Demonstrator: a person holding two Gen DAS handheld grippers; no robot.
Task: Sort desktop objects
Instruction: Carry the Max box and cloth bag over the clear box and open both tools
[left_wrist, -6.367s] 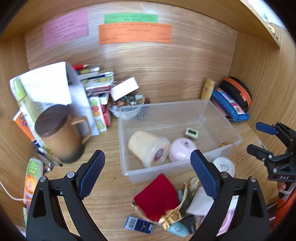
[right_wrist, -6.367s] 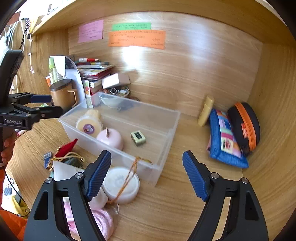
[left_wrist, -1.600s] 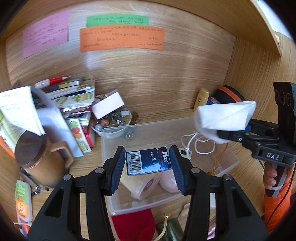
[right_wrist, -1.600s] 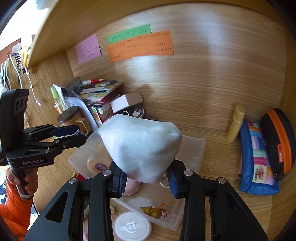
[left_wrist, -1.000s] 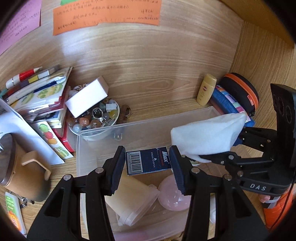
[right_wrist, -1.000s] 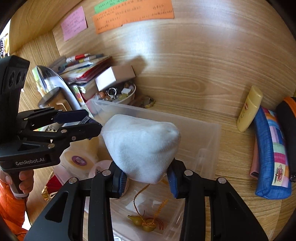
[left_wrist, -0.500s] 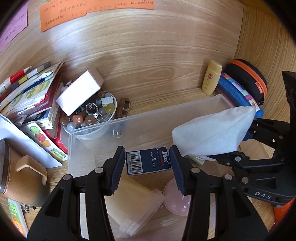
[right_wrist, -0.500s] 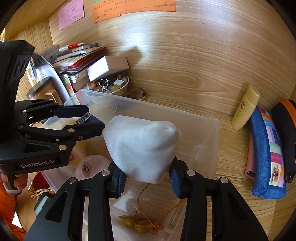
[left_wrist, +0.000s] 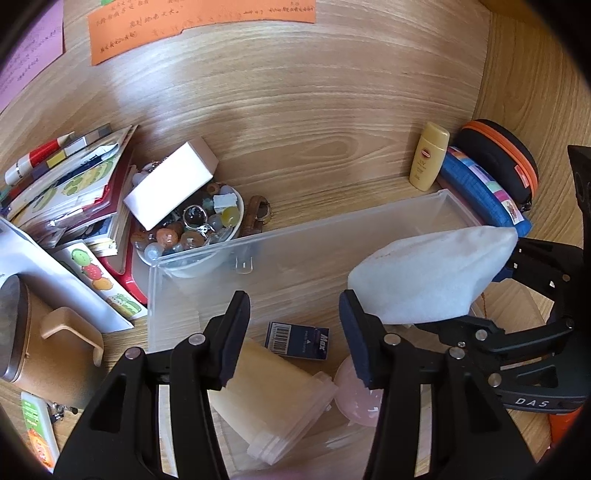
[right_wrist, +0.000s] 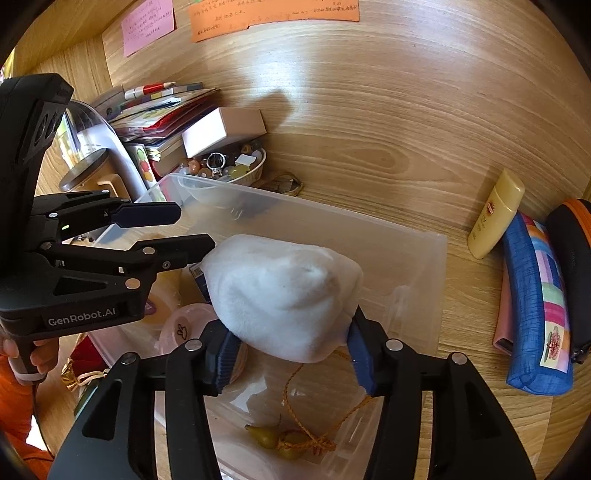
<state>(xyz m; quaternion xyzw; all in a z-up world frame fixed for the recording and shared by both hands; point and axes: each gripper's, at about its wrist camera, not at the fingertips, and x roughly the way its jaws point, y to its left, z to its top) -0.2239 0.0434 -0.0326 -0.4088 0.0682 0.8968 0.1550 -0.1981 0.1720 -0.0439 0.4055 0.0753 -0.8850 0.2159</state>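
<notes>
One clear plastic bin (left_wrist: 369, 221) sits on the wooden desk, and two grippers hang over it. The left gripper (left_wrist: 293, 334) stands open with nothing between its pads; one dark blue box (left_wrist: 297, 340) printed "Max" beside a barcode lies loose on the bin floor just past them. The right gripper (right_wrist: 291, 349) is opening, yet one white cloth pouch (right_wrist: 282, 291) still sits between its blue pads above the bin. Also inside: one cream roll (left_wrist: 273, 391), one pink round case (left_wrist: 356, 397) and a pair of small green gourds (right_wrist: 280, 439) on one orange cord. Gripper bodies read "GenRobot.AI" and "DAS". One yellow bottle (right_wrist: 495, 218) carries a red logo, too small to read; the orange note (right_wrist: 273, 11) likely bears handwriting
</notes>
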